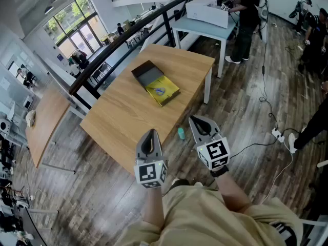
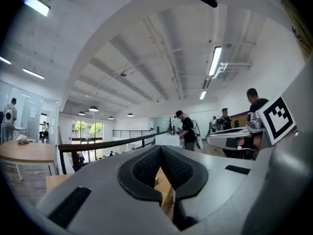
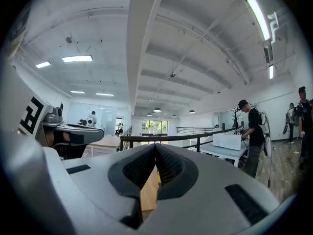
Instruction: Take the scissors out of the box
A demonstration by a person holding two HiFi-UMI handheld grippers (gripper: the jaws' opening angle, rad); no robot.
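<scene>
On the wooden table (image 1: 128,111) lies an open box (image 1: 155,82), with a dark grey half at the back and a yellow half in front. Small bluish scissors (image 1: 160,91) rest on the yellow half. Both grippers hover level in front of the table's near edge, well short of the box. My left gripper (image 1: 151,132) is shut with nothing in it, its tips meeting in the left gripper view (image 2: 160,148). To its right, my right gripper (image 1: 195,119) is also shut and empty (image 3: 155,146). A sliver of the tabletop shows below the closed pads in both gripper views.
A small teal object (image 1: 181,132) lies on the floor by the table's near corner. A white table with a white box (image 1: 207,12) stands behind, with a person (image 1: 248,19) beside it. A black railing (image 1: 123,40) runs along the left. A power strip (image 1: 277,134) and its cable lie at right.
</scene>
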